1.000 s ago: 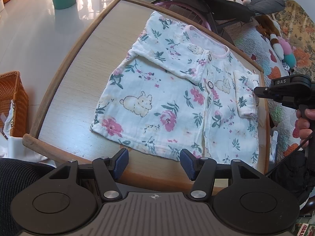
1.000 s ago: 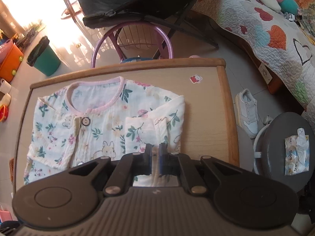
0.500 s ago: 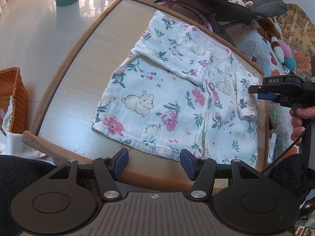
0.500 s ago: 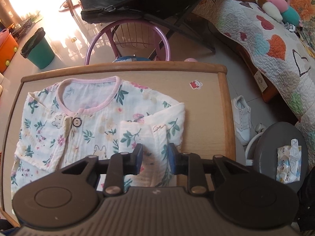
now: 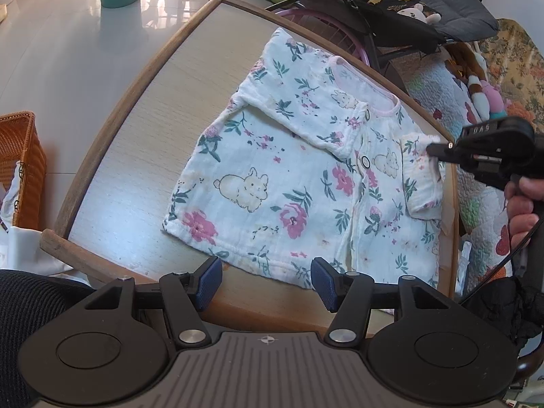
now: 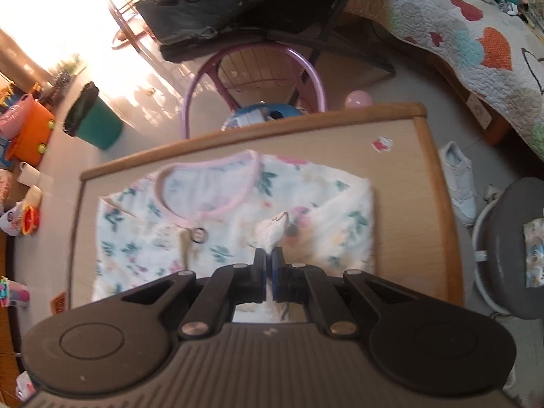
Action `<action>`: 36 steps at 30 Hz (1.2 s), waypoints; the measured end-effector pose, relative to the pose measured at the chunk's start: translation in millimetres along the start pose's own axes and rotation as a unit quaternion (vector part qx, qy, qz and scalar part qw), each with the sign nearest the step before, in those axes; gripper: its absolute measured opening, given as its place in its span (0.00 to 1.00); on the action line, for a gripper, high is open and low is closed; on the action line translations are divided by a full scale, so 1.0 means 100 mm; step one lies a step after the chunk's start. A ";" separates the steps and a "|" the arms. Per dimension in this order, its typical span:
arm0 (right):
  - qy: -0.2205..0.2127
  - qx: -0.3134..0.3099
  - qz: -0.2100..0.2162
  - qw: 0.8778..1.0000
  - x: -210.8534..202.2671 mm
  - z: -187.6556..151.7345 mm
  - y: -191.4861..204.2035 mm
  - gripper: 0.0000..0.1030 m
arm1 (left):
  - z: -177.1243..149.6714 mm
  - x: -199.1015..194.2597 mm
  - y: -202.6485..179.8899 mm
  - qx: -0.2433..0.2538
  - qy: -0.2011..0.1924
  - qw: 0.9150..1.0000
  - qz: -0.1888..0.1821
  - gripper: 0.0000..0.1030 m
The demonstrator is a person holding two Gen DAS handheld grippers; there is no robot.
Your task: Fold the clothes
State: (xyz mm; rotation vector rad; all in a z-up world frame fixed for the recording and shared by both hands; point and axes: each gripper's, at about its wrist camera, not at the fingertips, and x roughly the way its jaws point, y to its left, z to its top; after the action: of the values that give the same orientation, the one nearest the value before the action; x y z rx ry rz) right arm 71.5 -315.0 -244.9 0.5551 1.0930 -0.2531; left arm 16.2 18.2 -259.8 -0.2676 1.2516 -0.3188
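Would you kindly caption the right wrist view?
Right gripper pinching the floral baby top's folded sleeve on the table.

shirt (image 5: 306, 176) flat on table (image 5: 153, 108), basket (image 5: 23, 170) left, chair (image 6: 251, 78) behind

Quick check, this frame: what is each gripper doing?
Left gripper: open, empty, at the near hem of the floral baby top.
Right gripper: just closed, pinching the cuff of the top's folded sleeve.

Left wrist view looking steeply down from table's (image 5: 142, 95) near edge, right wrist view closer, both sharing it
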 end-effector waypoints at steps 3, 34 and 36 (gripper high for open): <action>-0.006 0.011 0.005 1.000 0.01 0.01 0.09 0.03 | 0.01 -0.01 0.03 -0.002 -0.002 1.000 0.001 0.58; 0.014 0.008 0.029 0.999 0.20 -0.07 0.17 0.23 | 0.09 0.01 0.15 -0.014 -0.007 1.000 0.013 0.58; 0.018 0.006 0.026 0.999 0.20 -0.10 0.14 0.23 | 0.09 0.02 0.13 -0.012 -0.006 1.000 0.013 0.58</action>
State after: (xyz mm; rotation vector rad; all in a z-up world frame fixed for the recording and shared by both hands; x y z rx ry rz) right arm 79.5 -297.0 -262.2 0.5997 1.1101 -0.2053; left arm 26.3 29.4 -263.4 -0.2725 1.2467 -0.2801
